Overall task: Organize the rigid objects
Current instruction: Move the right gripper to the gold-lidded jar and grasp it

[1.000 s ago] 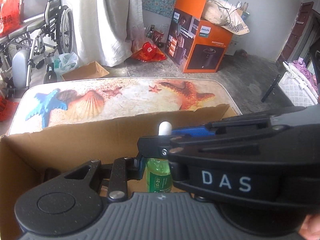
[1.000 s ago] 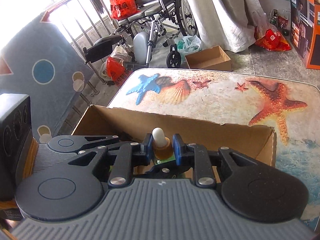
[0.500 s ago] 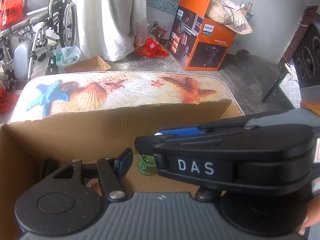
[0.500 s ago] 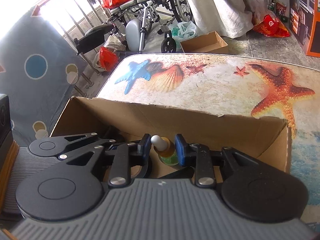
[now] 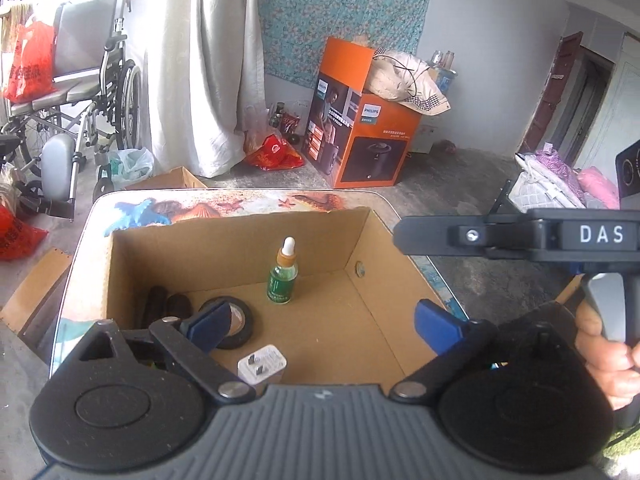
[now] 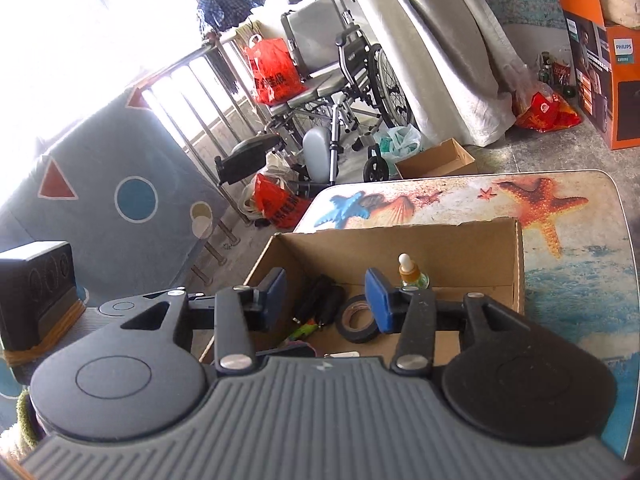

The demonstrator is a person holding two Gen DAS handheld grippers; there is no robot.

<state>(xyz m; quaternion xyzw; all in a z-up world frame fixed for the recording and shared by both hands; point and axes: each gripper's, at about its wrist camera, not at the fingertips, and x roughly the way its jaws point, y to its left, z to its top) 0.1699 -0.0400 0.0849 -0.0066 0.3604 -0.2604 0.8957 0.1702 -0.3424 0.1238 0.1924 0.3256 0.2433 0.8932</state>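
Both tools have let go since the earlier frames: a second ago they sat pinched around the dropper bottle [image 5: 282, 276] low inside the cardboard box [image 5: 240, 236], and now they are drawn back above its near edge, with the bottle standing free and upright on the box floor near the far wall. Your left tool [image 5: 324, 326] has just been opening and is spread wide, nothing between its pads. Your right tool [image 6: 326, 298] has also just been opening; it is partly spread and empty, and the bottle only shows beyond its right pad.

The step in hand looks like the retreat after placing. Leave the bottle's white tip well alone as you clear out; it is tall and narrow, so a brush from a pad would likely tip it.

Inside the box, the roll of black tape [image 5: 230, 322] and the white plug adapter [image 5: 262, 365] lie near the front, dark items fill the left corner, and open floor remains on the right half. The box walls stand high on every side, so come in from above. The table [image 6: 580, 272] has bare surface beyond and to the right of the box. In the left view, your right tool's body hangs just off the box's right wall, so keep the two apart.
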